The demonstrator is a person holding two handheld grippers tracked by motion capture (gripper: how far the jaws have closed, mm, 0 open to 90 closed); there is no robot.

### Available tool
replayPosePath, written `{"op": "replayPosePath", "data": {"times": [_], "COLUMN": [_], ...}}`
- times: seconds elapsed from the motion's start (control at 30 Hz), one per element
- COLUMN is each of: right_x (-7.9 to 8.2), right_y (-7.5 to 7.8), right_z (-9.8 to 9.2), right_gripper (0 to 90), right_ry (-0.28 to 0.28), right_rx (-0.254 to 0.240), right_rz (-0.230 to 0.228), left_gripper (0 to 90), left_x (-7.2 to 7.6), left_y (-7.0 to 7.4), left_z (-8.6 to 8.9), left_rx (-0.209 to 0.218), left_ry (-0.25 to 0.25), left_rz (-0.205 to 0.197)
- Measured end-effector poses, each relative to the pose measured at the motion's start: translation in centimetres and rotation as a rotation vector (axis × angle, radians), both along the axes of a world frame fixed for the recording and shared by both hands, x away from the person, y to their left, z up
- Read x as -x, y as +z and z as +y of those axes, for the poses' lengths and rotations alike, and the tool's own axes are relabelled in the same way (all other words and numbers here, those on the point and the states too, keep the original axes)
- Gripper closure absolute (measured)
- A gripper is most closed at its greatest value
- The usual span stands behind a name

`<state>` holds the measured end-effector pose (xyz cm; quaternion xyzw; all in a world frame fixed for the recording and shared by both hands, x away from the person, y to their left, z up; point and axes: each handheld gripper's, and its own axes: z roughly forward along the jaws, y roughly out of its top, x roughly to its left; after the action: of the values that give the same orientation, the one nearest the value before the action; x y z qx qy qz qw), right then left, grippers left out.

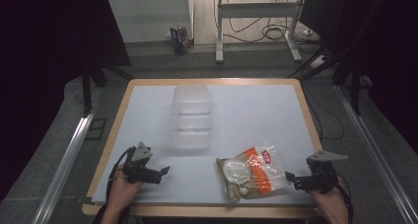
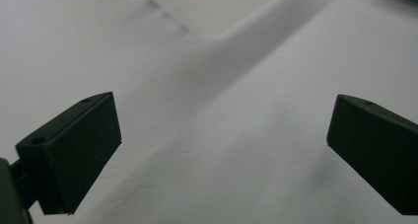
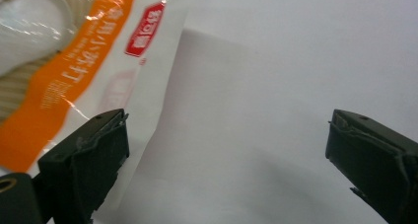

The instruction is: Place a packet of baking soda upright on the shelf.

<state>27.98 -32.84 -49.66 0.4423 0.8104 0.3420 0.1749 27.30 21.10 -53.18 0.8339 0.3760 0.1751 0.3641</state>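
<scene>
You have one bag (image 1: 254, 171) and one clear box (image 1: 191, 116) on the table (image 1: 256, 105). Your right gripper (image 1: 292, 177) sits just beside the bag's edge, jaws apart. Your left gripper (image 1: 164, 172), jaws apart too, has bare table around it.

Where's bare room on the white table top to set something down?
Free: the far right of the white table top, beside the clear plastic container; the far left strip beside it; and the near middle between the left gripper and the orange-and-clear food bag. Crowded: the near right, where the open right gripper sits by the bag's edge.
</scene>
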Motion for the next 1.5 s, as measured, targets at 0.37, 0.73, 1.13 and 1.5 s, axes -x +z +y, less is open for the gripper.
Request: {"op": "replayPosePath", "data": {"times": [0.37,0.73,1.13,1.5], "right_x": [-0.3,-0.3,-0.1,1.5], "right_y": [-0.1,-0.2,-0.1,2.3], "right_z": [-0.5,-0.3,0.9,3.1], "right_gripper": [0.5,0.5,0.6,16.4], "right_ry": [-0.028,-0.039,-0.009,-0.01], "right_rx": [-0.015,-0.011,0.008,0.029], "right_rz": [-0.032,-0.034,-0.042,-0.132], "left_gripper": [0.0,0.3,0.2,0.2], "left_x": [0.6,0.6,0.6,0.7], "left_y": [0.2,0.2,0.1,0.1], "left_z": [-1.2,-1.0,-1.1,-1.2], "left_rx": [-0.015,-0.034,-0.058,-0.068], "left_ry": [-0.026,-0.017,-0.02,-0.02], "left_rz": [-0.019,-0.042,-0.057,-0.059]}}
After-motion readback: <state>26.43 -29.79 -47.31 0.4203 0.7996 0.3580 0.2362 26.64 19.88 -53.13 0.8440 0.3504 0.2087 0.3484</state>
